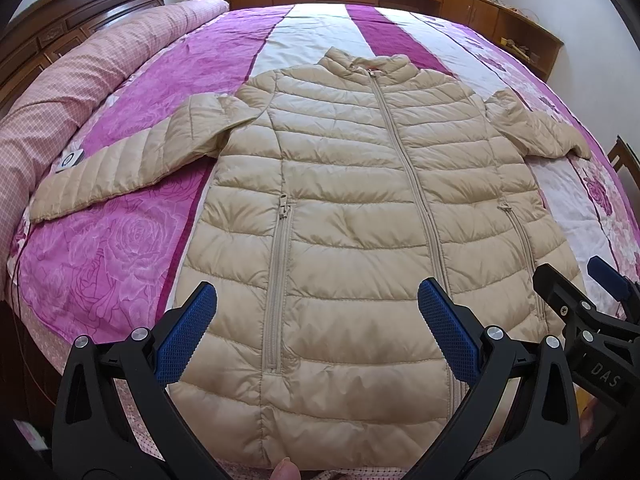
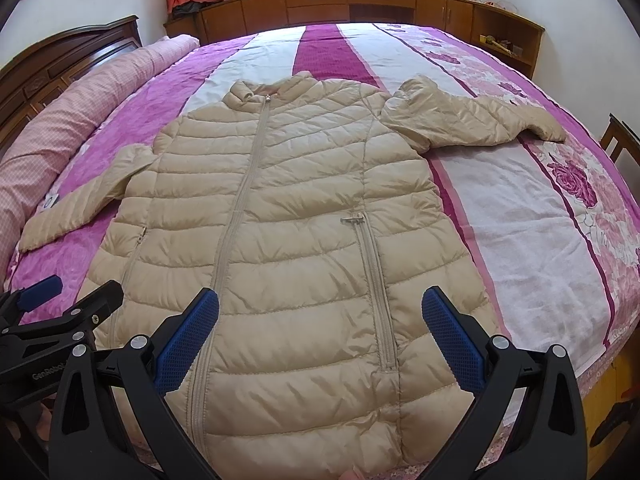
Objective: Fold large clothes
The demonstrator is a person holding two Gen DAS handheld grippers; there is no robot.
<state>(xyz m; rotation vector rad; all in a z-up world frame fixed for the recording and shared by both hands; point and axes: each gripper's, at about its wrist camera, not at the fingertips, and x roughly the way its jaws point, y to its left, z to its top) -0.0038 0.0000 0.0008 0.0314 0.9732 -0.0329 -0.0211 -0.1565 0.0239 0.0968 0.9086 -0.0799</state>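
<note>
The beige down jacket [image 1: 352, 208] lies flat, zipped, front up on the bed [image 1: 132, 248], hem nearest, both sleeves spread sideways. The left tool [image 1: 318, 328] and right tool [image 2: 320, 330] hover above the hem, jaws wide, holding nothing. Risks: the slick quilted shell is likely to slip from a shallow pinch; trapped air makes folds spring back; the crooked right sleeve [image 2: 472, 122] may bunch.

A beige puffer jacket [image 1: 352, 208] lies spread flat on the purple-striped bed [image 1: 132, 256].
</note>
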